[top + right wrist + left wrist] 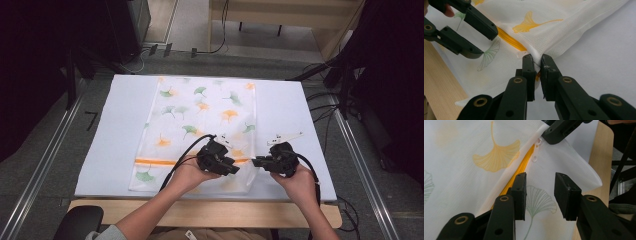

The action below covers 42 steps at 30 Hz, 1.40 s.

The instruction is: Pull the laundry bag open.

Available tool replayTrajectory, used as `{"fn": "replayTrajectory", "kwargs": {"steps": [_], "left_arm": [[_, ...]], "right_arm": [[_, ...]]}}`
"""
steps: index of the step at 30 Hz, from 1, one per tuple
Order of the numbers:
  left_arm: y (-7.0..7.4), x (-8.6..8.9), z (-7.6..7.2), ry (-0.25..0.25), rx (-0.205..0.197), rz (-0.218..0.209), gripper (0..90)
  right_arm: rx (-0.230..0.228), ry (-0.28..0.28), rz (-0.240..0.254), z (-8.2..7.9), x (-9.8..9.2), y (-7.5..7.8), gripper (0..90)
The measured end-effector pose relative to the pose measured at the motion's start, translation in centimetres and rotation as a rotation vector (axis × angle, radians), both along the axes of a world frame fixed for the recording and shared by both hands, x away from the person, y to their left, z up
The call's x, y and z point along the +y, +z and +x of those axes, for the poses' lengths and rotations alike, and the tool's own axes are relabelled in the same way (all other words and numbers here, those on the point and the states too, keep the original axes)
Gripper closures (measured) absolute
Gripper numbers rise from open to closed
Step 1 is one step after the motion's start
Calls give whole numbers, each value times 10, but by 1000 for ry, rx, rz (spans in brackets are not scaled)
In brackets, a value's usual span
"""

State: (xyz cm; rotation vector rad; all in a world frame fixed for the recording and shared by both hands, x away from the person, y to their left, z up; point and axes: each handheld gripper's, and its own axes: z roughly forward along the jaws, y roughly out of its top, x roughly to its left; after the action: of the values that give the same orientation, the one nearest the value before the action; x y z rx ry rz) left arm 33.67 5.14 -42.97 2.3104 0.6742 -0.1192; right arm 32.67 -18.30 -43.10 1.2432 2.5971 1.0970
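A white mesh bag (200, 120) printed with green and orange ginkgo leaves lies flat on the white table cover (287, 107). An orange zipper (521, 168) runs across its near end, with a white pull (537, 150) close to the right edge. My right gripper (537, 58) is shut on the bag's right edge at the zipper's end, and cloth is pinched between its pads. My left gripper (540, 178) stands open just above the bag beside the zipper, nothing pressed between its jaws. In the high view the left gripper (232, 169) and right gripper (256, 162) nearly face each other.
The wooden table edge (210, 210) runs along the near side, under the white cover. Metal rails (45, 160) flank the table left and right. Cables and stand legs (330, 80) crowd the floor at the far right.
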Motion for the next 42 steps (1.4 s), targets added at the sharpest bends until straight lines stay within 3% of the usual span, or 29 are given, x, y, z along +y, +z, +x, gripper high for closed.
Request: {"fn": "replayTrajectory", "kwargs": {"steps": [3, 12, 22, 24, 31, 37, 42], "left_arm": [[0, -6, 1, -13, -4, 4, 643], [-8, -14, 7, -8, 37, -4, 676], [-11, -21, 8, -22, 23, -19, 688], [-11, -22, 7, -27, 12, -23, 709], [-11, -23, 7, -19, 28, -28, 781], [-12, -23, 9, -5, 63, -47, 822], [-11, -23, 9, 1, 55, -43, 851]], "right_arm": [[-5, 6, 2, 0, 0, 1, 848], [-27, 32, 21, -2, -1, 5, 848], [-37, 69, 28, -5, 3, 6, 849], [-35, 70, 28, -5, 4, 6, 849], [-36, 79, 22, -6, 7, 6, 849], [-31, 84, 11, -7, 9, 5, 850], [-27, 84, 24, -7, 9, 6, 850]]}}
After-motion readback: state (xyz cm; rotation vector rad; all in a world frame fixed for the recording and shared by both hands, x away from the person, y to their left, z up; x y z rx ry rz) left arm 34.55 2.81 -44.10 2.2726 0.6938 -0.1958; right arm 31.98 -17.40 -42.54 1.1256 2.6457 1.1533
